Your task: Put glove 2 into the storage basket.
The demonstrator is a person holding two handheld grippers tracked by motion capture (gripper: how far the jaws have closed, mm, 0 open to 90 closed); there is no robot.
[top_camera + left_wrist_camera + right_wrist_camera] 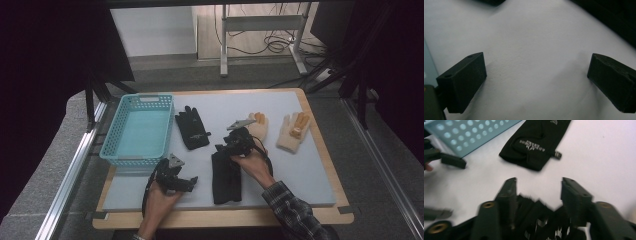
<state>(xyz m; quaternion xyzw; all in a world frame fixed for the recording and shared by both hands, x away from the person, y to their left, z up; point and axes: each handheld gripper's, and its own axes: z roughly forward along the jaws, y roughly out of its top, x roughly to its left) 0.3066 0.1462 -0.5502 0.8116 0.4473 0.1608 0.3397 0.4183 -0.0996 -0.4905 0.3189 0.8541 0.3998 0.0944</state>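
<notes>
On a pale grey tabletop [310, 165] edged in wood, the right tongs [537, 192] stand apart over a black glove [226, 177] near the front edge. The left tongs [536, 82] gape over bare surface. A basket [116, 145] sits at the left edge; grey floor beyond.

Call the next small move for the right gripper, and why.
Probably lower the right gripper a little and close on the black glove beneath it. Its jaws stand apart over that glove's fingertip end without pressing it. The teal basket holds nothing, and the left gripper waits open over bare mat, so this glove looks like the next pick.
</notes>
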